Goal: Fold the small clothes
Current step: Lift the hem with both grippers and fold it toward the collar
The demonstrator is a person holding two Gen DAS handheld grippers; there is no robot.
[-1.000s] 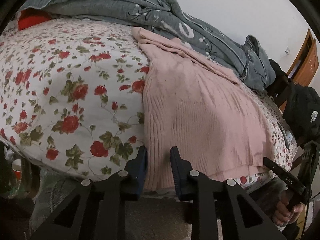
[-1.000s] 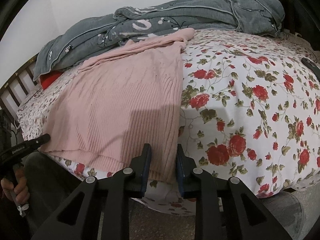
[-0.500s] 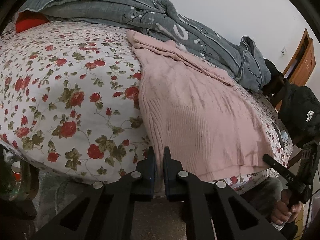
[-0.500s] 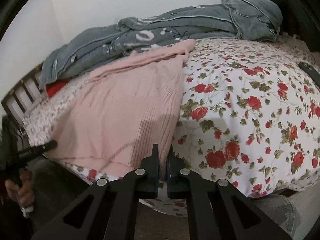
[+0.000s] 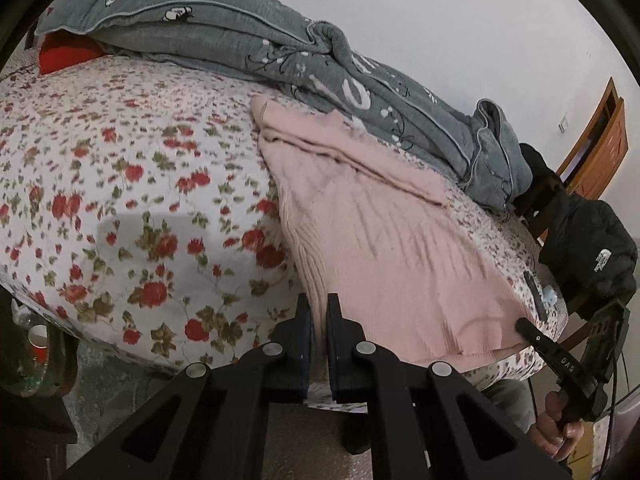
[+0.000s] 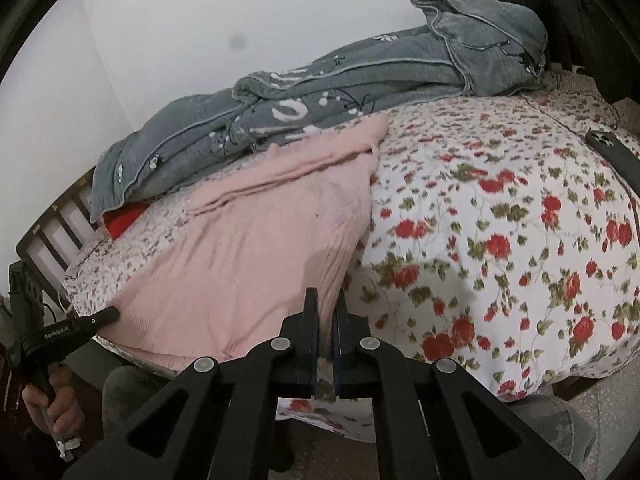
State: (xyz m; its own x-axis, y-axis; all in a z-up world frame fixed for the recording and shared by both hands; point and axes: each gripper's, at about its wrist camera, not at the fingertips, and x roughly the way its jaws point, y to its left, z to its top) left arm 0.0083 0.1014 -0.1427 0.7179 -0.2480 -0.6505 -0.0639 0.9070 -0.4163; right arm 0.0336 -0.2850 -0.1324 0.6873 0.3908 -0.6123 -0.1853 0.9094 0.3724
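Pinching the near hem of the pink sweater [image 5: 384, 248], the left gripper [image 5: 318, 312] and right gripper [image 6: 327, 312] each press their jaws together on one corner. The sweater lies across the flowered bedspread [image 6: 500, 240], its far end touching a rumpled grey quilt [image 5: 248, 40]; a phone [image 6: 612, 152] rests well to the right.

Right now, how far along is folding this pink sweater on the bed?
Early. Done: the pink sweater lies spread flat on the floral bedspread, one sleeve across its top. In hand: the left gripper and the right gripper are each shut on a bottom corner of its hem, which lifts off the bed. Left: no body fold shows yet, so carrying the hem toward the collar remains.
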